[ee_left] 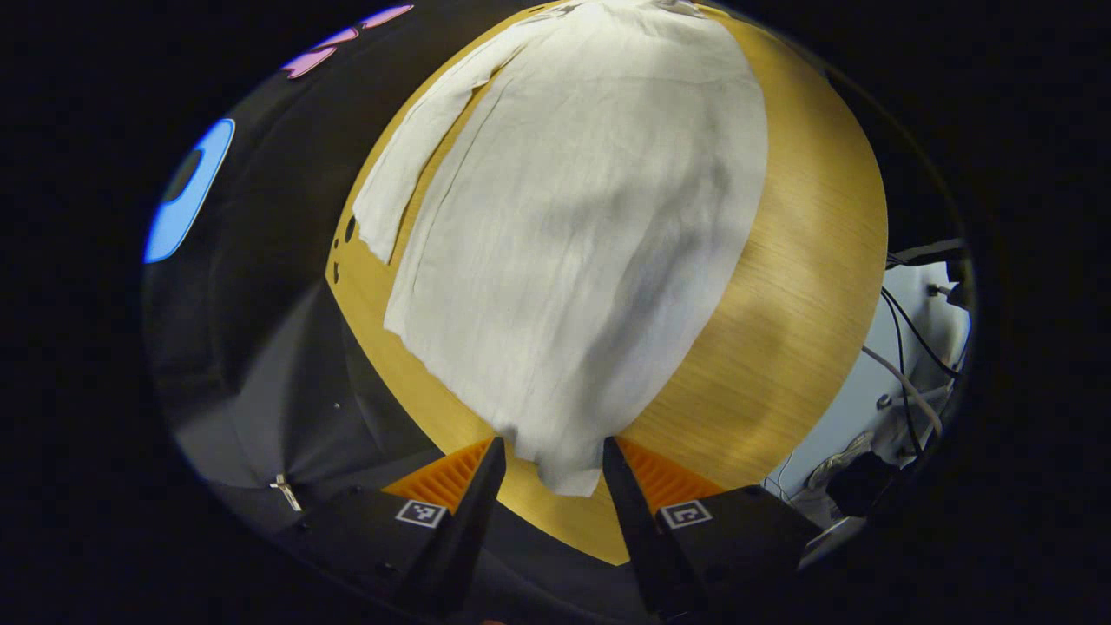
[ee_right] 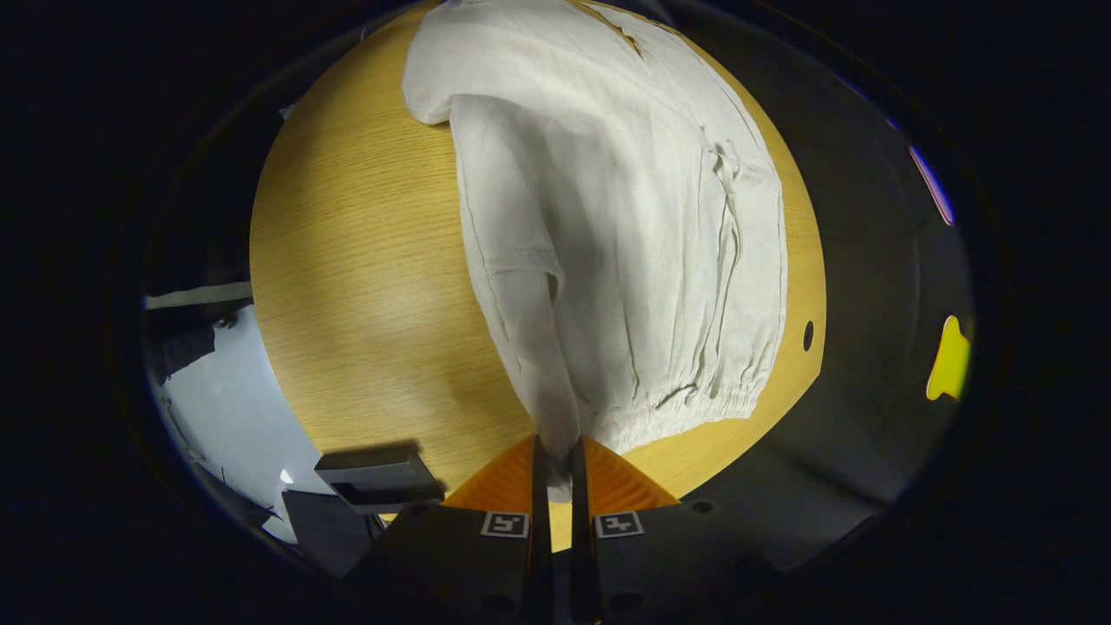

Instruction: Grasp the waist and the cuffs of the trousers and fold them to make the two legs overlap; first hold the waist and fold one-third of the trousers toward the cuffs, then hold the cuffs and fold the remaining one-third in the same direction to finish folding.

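The white linen trousers (ee_left: pixel 573 234) lie lengthwise away on the round wooden table (ee_left: pixel 807 286). The left gripper (ee_left: pixel 548 473) gapes astride the near cuff; the right gripper (ee_right: pixel 556 469) pinches the near waist corner.

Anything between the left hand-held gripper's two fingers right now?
Yes: in the left gripper view, the trousers' cuff end lies between the open left hand-held gripper's fingers, over the table.
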### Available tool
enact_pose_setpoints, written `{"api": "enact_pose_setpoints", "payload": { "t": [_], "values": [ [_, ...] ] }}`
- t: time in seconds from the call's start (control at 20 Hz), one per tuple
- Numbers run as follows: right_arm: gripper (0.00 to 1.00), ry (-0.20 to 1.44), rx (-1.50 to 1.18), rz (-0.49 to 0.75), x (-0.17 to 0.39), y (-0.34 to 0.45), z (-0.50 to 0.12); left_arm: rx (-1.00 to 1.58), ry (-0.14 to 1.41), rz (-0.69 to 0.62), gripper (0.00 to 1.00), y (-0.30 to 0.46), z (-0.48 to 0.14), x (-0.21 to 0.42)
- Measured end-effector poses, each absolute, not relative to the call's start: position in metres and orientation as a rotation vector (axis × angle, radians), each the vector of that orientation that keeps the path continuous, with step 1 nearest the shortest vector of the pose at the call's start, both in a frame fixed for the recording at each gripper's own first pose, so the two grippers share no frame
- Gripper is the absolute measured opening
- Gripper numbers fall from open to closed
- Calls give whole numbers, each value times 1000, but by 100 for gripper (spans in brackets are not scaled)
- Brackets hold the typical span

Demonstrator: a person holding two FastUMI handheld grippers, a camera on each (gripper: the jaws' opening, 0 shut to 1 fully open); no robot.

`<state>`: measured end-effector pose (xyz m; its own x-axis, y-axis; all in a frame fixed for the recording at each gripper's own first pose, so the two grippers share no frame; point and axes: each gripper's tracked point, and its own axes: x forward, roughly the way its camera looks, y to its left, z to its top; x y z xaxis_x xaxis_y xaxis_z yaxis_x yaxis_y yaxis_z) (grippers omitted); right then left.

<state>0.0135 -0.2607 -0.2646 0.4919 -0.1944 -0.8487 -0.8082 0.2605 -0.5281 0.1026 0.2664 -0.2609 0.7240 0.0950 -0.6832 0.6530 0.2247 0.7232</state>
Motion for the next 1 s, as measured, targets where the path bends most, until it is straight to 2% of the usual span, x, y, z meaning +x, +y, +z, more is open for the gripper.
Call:
{"api": "enact_pose_setpoints", "payload": {
  "t": [0.05,0.1,0.15,0.3,0.35,0.45,0.55,0.75,1.0],
  "values": [
    [13,1010,-1275,530,13,-260,-264,1320,700,-437,65,264,-262,106],
    [13,1010,-1275,529,13,-261,-265,1333,694,-442,60,260,-263,108],
    [13,1009,-1277,526,13,-262,-264,1345,691,-442,49,258,-264,110],
    [13,1012,-1269,509,13,-266,-262,1351,702,-437,31,256,-266,110],
    [13,1012,-1261,500,15,-268,-261,1347,709,-432,23,256,-267,110],
    [13,1006,-1237,474,18,-271,-260,1343,709,-413,12,254,-268,109],
    [12,996,-1215,456,18,-272,-258,1353,701,-391,6,256,-267,110],
    [13,964,-1169,424,22,-271,-250,1290,701,-325,6,255,-265,109],
    [13,910,-1074,354,31,-270,-228,1149,603,-199,5,247,-220,116]
  ]
}}
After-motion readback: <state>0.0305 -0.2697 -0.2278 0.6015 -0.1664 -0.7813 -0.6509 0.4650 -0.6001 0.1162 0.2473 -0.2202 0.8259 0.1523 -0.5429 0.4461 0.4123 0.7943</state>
